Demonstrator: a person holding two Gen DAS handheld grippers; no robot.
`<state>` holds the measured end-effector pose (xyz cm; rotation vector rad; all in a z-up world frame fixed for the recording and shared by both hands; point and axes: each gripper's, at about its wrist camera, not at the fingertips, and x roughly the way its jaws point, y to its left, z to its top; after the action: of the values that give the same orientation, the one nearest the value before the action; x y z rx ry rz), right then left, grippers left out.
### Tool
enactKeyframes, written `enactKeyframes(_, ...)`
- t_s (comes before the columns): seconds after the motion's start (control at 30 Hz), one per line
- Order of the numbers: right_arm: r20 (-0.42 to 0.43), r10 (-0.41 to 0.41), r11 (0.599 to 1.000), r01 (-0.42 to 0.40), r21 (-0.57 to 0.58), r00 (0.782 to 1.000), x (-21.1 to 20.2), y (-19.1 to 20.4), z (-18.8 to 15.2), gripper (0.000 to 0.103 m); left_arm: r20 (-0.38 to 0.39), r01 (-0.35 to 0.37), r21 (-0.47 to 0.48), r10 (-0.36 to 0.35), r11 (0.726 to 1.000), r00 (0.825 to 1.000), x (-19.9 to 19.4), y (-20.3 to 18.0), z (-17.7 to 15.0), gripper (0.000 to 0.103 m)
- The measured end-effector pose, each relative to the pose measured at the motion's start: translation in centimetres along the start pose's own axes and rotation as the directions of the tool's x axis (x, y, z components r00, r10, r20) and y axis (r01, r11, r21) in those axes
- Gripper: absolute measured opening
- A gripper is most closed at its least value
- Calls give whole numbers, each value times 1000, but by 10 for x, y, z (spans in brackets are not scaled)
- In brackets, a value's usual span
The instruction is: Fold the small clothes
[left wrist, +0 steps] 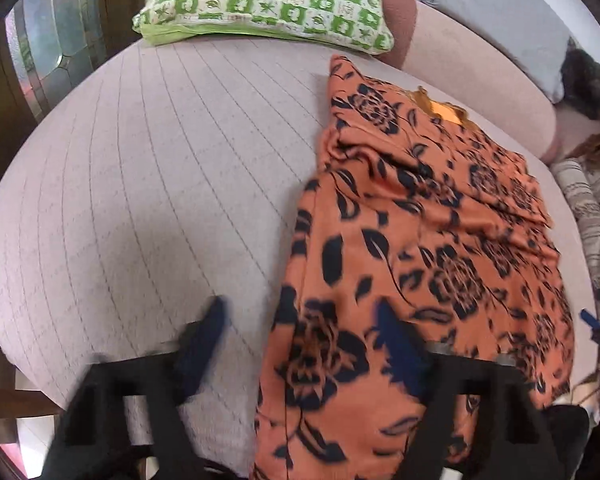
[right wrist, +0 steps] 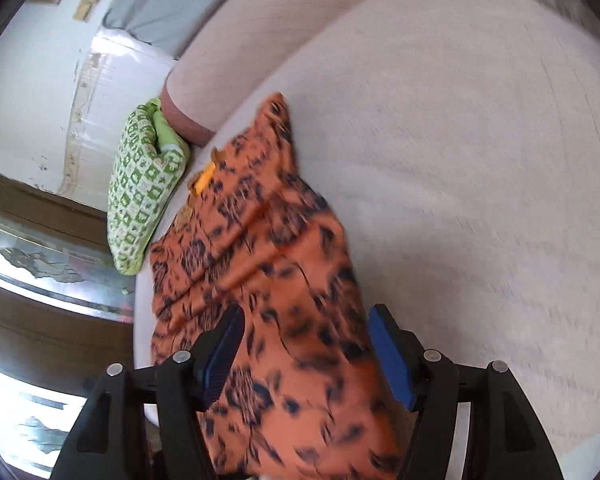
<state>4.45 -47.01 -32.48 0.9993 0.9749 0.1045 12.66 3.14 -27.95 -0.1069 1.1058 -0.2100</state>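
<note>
An orange garment with a dark floral print (left wrist: pixel 420 240) lies folded lengthwise on the pale quilted bed (left wrist: pixel 140 200), collar end toward the pink bolster (left wrist: pixel 480 80) at 1 o'clock and the green checked pillow (left wrist: pixel 268 4) at 12. Left gripper (left wrist: pixel 304 336): fingers spread, the left one over bare bed, the right one over the garment's near edge, gripping nothing. Right gripper (right wrist: pixel 304 344): fingers spread astride the garment's near end, cloth between them unpinched; view blurred.
</note>
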Motion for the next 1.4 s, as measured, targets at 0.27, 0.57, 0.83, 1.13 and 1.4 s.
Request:
enactKeyframes(0.27,-8,204,972,-202,118,979,12,-57,-34,68,-65,24,-37,-26,999,998,9,2,-10,44)
enactKeyframes(0.57,-111,223,975,-221,29,968,17,-42,-55,69,-63,83,21,-82,996,995,17,-9,-11,67)
enactKeyframes(0.83,-206,190,979,-202,-40,960,45,2,-62,39,-34,240,42,-239,970,971,16,-4,-11,13)
enactKeyframes(1.13,-230,147,988,-152,-3,962,55,-10,-52,32,-38,171,150,-167,974,985,21,-16,-18,25)
enactKeyframes(1.4,-217,36,992,-62,-113,975,41,19,-62,18,-87,301,120,-292,946,953,20,-19,-18,9)
